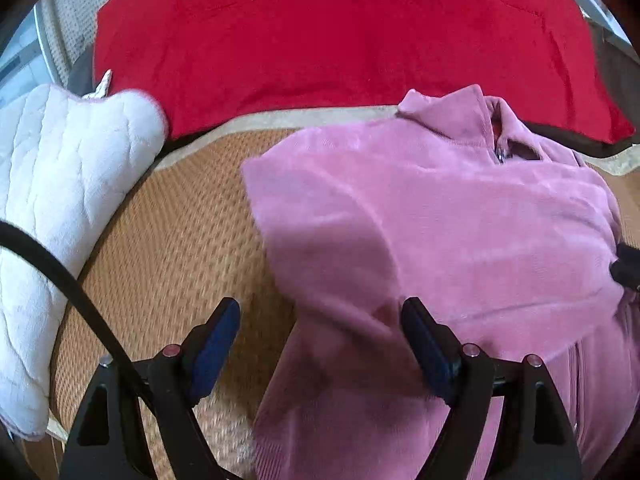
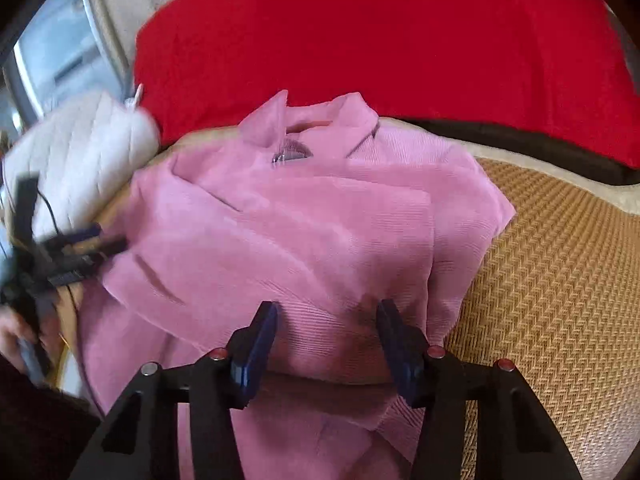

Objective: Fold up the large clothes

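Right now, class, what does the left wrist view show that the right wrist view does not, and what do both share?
Only the left wrist view shows the open left gripper from behind, over the mat's edge, and a black cable.

Only the right wrist view shows the open right gripper from behind, and a window.

Both share the pink jacket, red cushion and white quilted cloth.

Soft daylight lit both fisheye views; edges curved into dark corners, and motion blur smeared the left tongs [image 2: 76, 252].
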